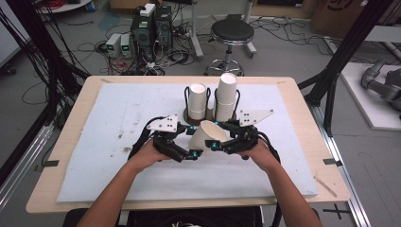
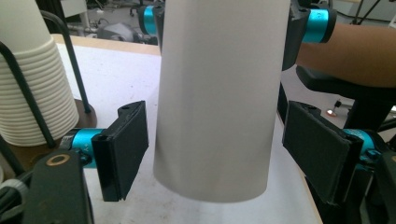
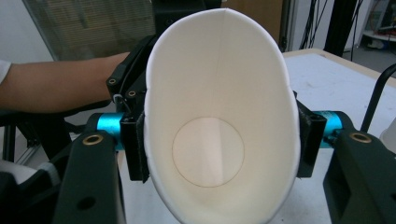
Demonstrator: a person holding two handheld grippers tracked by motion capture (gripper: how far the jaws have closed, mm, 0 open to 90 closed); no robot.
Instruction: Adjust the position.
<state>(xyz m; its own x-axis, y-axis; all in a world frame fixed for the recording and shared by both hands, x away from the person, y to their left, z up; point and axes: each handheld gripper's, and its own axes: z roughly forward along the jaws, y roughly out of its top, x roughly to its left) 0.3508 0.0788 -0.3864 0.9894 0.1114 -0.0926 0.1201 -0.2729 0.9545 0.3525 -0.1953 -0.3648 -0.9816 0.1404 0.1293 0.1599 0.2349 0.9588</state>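
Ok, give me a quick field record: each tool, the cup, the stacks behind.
right tool: shut on paper cup, squeezing its rim oval
left tool: open, jaws either side of the cup's base, apart from it
paper cup: held tilted above the white mat
cup stacks: two, in a wire holder behind

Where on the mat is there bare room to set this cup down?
Free: the white mat left of the left gripper, the patch right of the right gripper and the front strip. Crowded: the middle back, where the cup rack stands behind the held cup.
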